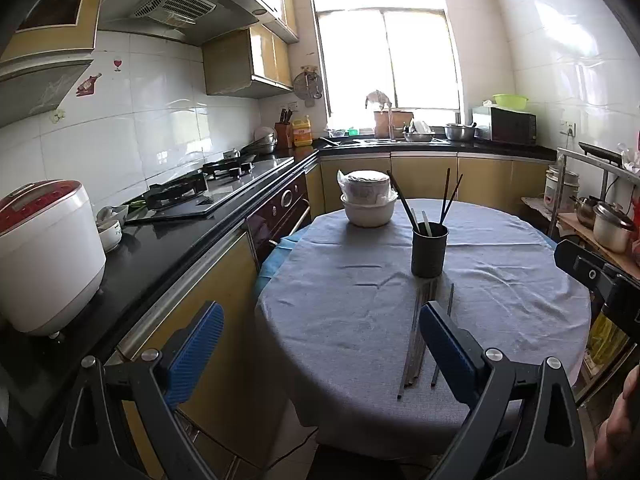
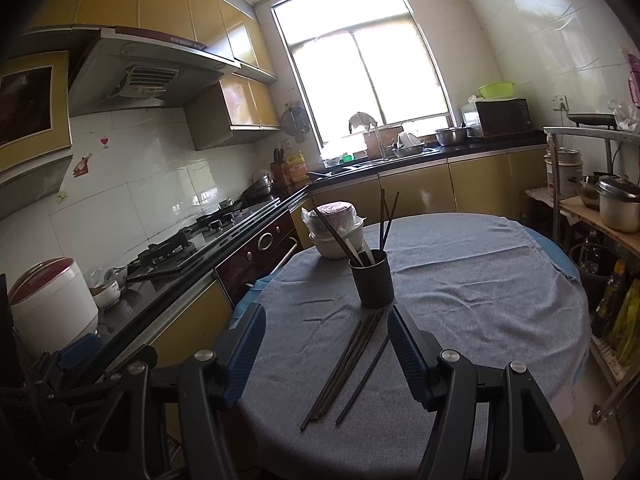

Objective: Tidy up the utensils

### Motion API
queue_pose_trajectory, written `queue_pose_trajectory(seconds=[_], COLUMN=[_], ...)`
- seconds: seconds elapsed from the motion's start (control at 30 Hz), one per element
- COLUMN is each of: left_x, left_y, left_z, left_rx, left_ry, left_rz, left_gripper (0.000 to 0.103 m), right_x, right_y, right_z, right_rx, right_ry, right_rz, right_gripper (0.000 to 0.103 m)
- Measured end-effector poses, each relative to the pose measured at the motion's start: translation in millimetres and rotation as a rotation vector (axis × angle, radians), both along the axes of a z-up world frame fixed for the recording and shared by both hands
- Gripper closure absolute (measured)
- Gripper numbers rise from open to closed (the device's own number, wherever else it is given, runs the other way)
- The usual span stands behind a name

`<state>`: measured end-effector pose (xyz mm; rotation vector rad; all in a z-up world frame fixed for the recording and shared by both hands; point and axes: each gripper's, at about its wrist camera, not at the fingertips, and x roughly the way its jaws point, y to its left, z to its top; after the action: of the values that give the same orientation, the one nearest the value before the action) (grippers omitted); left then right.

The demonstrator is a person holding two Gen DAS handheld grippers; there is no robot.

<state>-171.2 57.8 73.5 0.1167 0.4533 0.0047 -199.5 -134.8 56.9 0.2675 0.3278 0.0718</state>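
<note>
While both the left gripper (image 1: 320, 344) and right gripper (image 2: 326, 350) hover wide open and empty, chopsticks (image 2: 348, 364) lie beside the black holder (image 2: 372, 278).

No text, brand or number can be read in either view. Print is carried by the yellow bottle (image 1: 302, 132) on the counter at about 11 o'clock from the table, but it is blurred beyond reading. A wine-glass sticker (image 1: 117, 65) and a bottle-shaped sticker (image 1: 89, 85) are seen on the wall tiles at about 10 o'clock; no lettering can be made out on them. Markings on the red top panel of the rice cooker (image 1: 48, 256), at 9 o'clock, are too small to be read.
</note>
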Motion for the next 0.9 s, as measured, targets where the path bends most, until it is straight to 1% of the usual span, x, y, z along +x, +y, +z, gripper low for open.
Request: queue_pose_trajectory(seconds=[0.9], left_x=[-1.9], left_y=[4.3], left_z=[-0.7], left_rx=[0.002], left_ry=[-0.002], left_rz=[0.012], left_gripper=[0.005], right_x=[2.6], right_y=[3.9], right_z=[-0.3], right_rx=[0.006], right_ry=[0.008], right_rz=[0.01], right_gripper=[0.036])
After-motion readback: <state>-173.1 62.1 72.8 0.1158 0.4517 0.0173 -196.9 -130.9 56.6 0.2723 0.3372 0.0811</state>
